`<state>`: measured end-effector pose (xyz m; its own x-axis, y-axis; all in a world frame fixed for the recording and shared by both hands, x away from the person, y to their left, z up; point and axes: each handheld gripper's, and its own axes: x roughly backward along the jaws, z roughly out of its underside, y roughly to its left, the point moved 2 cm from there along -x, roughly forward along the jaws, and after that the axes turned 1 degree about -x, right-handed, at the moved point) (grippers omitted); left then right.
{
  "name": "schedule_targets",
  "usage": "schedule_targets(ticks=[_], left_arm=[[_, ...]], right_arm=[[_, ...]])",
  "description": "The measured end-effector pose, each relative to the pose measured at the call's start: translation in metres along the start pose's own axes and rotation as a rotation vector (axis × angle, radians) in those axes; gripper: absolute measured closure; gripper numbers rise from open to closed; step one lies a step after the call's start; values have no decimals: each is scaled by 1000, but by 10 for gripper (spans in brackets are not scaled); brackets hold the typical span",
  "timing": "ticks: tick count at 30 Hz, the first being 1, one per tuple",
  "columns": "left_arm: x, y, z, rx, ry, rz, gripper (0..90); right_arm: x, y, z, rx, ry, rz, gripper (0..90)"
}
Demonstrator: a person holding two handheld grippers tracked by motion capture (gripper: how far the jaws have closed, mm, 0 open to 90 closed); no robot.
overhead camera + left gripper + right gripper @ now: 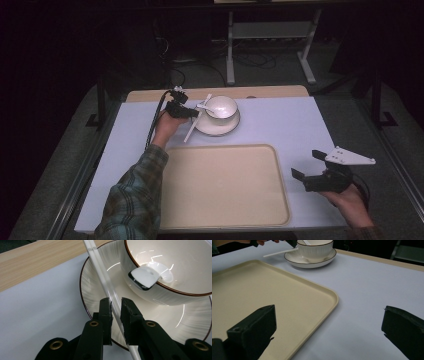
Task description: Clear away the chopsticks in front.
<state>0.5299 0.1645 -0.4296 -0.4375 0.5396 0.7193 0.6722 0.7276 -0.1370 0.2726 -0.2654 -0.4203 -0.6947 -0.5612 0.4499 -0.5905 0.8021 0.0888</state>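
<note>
white table [280, 127], left gripper [115, 308] clamping chopsticks [105, 282] over saucer [95, 287]

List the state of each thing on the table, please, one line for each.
Chopsticks: between the jaws of the left hand-held gripper, leaning on the plate.
Spoon: lying in the bowl.
Bowl: upright on the plate.
Tray: empty.
Right hand-held gripper: open, holding nothing.

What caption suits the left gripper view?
Left tongs closing around white chopsticks lying across a saucer.
</note>
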Motion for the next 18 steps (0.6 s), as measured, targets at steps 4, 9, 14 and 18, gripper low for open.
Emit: schedule_targets(ticks=[4,9,14,18], left_arm=[[-3,-1,1,-1,5,-2,780],[-7,-2,2,1,14,0,779],[-10,-4,2,-1,19,-3,774],[-12,-5,2,3,18,-4,769]], right_arm=[[0,0,0,0,-1,-1,0],[0,0,0,-1,-1,-1,0],[0,0,0,-1,-3,-1,0],[1,0,0,-2,-3,-2,0]])
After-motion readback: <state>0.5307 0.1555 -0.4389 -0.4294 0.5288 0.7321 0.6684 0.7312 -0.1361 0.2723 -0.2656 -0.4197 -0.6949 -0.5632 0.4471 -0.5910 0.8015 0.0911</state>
